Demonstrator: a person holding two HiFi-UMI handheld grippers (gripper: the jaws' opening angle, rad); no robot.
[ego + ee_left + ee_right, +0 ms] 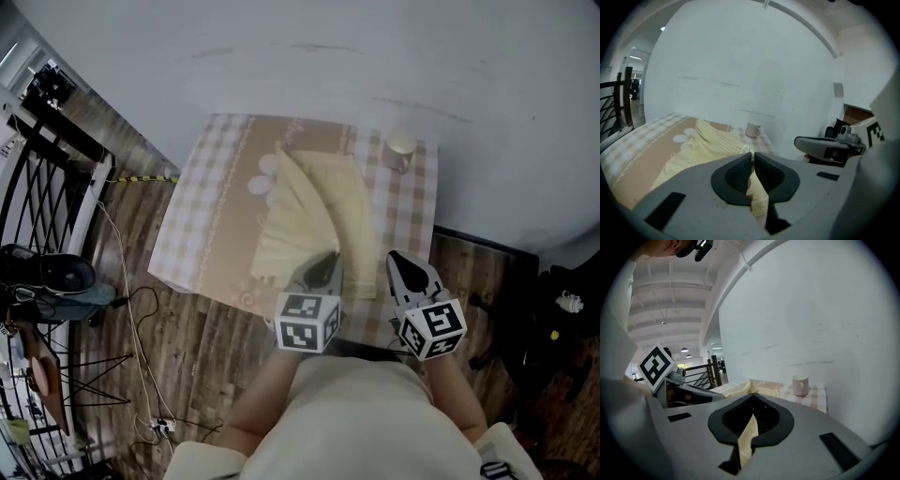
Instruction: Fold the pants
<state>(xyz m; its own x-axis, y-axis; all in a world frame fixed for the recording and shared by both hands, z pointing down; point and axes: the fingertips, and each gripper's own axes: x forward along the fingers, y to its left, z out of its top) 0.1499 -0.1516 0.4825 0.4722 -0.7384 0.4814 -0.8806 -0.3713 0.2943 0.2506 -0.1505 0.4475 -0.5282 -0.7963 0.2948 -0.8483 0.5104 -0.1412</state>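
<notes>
The pale yellow pants [314,211] lie spread on the tabletop [211,216], which is covered by a checked cloth [192,202], with the near end toward the person. The 2 grippers sit side by side at that near edge. The left hand-held gripper [326,267] has its jaws nearly together, pinching a fold of the pants. The right hand-held gripper [405,270] is clamped tight on a thin strip of the same fabric. A mug [400,147] stands at the far right corner, apart from the pants.
</notes>
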